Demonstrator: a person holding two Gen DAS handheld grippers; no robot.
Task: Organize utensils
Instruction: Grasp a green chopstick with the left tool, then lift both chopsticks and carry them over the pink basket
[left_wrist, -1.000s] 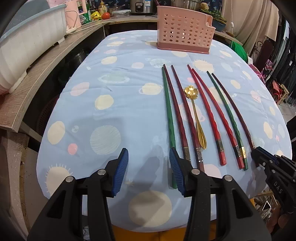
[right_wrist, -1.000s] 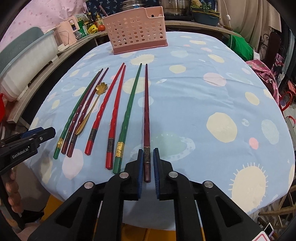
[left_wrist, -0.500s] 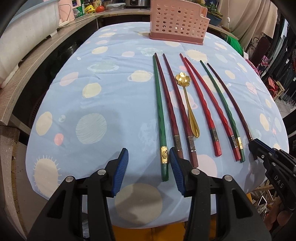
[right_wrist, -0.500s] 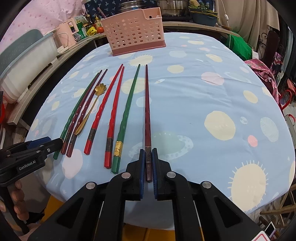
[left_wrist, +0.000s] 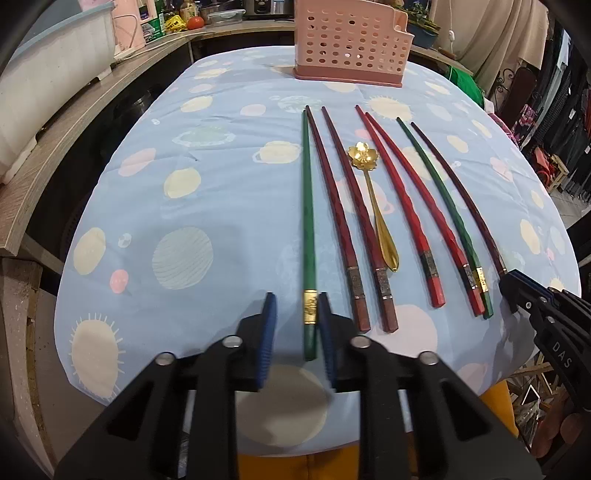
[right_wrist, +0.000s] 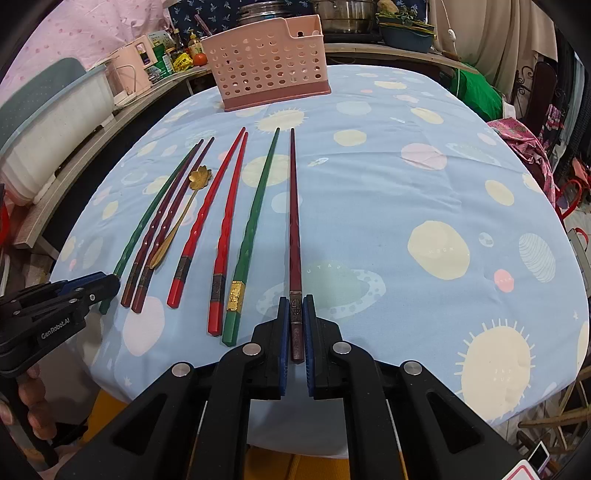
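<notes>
Two tools work the tabletop's near edge: left tool (left_wrist: 295, 332) closing around green chopstick (left_wrist: 308, 236), right tool (right_wrist: 296, 332) pinching dark red chopstick (right_wrist: 294, 229). Judged stiff, light, slick; grip thick butt ends.

On the surface (left_wrist: 221, 177) lie 7 chopsticks: 2 green (left_wrist: 308, 236) (left_wrist: 443, 195), 2 bright red (left_wrist: 397, 192) (left_wrist: 417, 184) and 3 dark red (left_wrist: 332, 206) (left_wrist: 354, 199) (right_wrist: 294, 221). There is 1 gold spoon (left_wrist: 376, 206) and 1 pink basket (left_wrist: 351, 40). 2 tongs (left_wrist: 295, 325) (right_wrist: 294, 325) show.
</notes>
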